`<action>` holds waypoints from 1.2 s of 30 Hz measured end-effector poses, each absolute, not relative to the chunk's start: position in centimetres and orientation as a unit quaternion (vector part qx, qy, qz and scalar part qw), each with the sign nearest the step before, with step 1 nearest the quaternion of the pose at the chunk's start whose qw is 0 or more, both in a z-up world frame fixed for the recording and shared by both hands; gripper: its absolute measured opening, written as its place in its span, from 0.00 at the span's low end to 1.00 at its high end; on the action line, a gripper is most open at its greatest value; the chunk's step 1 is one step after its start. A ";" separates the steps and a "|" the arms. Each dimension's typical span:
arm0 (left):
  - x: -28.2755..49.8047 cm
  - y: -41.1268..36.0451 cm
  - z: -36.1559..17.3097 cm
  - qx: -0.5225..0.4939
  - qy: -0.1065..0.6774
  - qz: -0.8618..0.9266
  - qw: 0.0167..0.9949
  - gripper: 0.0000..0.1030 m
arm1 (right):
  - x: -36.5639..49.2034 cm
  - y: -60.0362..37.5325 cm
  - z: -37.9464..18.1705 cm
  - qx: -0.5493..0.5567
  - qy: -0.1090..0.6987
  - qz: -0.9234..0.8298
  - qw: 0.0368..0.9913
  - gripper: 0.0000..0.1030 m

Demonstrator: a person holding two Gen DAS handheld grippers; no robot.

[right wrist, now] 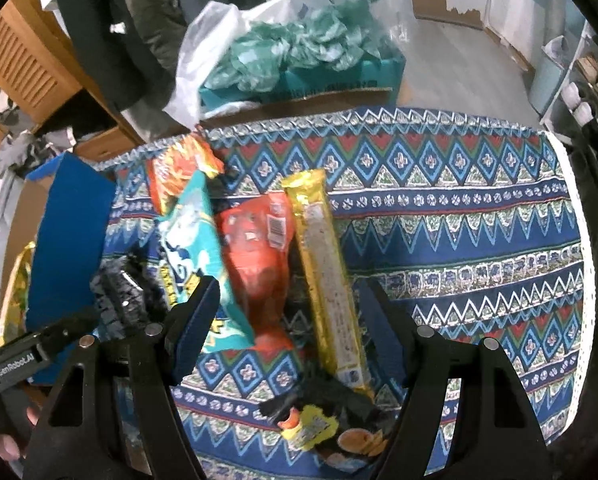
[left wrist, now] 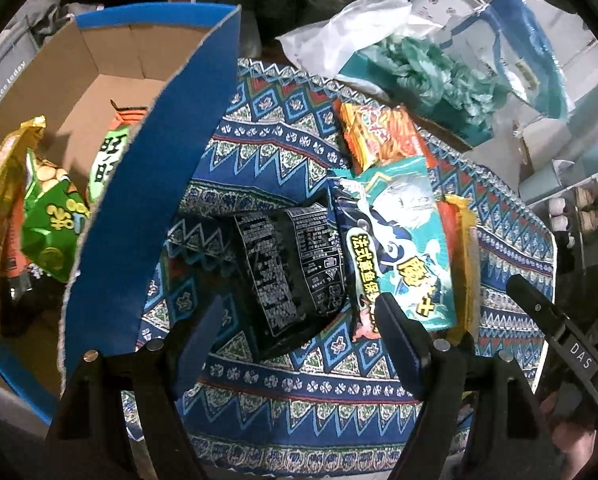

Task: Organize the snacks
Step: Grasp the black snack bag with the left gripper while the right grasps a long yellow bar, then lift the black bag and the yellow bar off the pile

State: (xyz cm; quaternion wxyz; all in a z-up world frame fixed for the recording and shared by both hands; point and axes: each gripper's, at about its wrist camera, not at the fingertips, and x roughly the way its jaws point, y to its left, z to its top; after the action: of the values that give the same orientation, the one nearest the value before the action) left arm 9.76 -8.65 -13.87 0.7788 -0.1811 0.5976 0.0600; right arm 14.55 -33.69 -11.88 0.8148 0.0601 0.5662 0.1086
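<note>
My left gripper (left wrist: 299,312) is open over a black snack packet (left wrist: 291,264) lying on the patterned cloth (left wrist: 299,400). A teal packet (left wrist: 403,240) lies beside it under the right finger, with an orange packet (left wrist: 379,132) beyond. A blue-rimmed cardboard box (left wrist: 111,80) at the left holds a green packet (left wrist: 51,224) and others. My right gripper (right wrist: 291,300) is open above a red packet (right wrist: 259,248) and a long gold packet (right wrist: 327,272). The teal packet (right wrist: 195,240) lies under its left finger. A black and yellow packet (right wrist: 331,420) lies near the camera.
A teal box with crumpled green plastic (right wrist: 299,48) and a white bag (right wrist: 207,48) stand beyond the cloth's far edge. The box flap (left wrist: 171,200) stands up left of the black packet. The right half of the cloth (right wrist: 479,240) holds no packets.
</note>
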 end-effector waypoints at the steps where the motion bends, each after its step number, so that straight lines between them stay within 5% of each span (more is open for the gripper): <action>1: 10.0 -8.6 -14.1 -0.182 0.600 0.061 0.776 0.77 | 14.8 -33.8 -12.4 0.059 0.570 0.107 0.812 0.71; 21: 12.4 -8.4 -18.7 -0.223 0.634 0.082 0.736 0.77 | 17.2 -34.3 -19.6 0.049 0.622 0.097 0.775 0.71; 36: 14.5 -8.9 -19.8 -0.213 0.630 0.095 0.741 0.86 | 17.9 -33.7 -21.2 0.023 0.621 0.097 0.777 0.71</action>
State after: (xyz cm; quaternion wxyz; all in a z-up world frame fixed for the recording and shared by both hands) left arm 14.46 -8.88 -19.79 0.7410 -0.2129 0.6297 0.0948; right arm 17.94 -33.73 -21.22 0.7772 0.0235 0.6212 0.0971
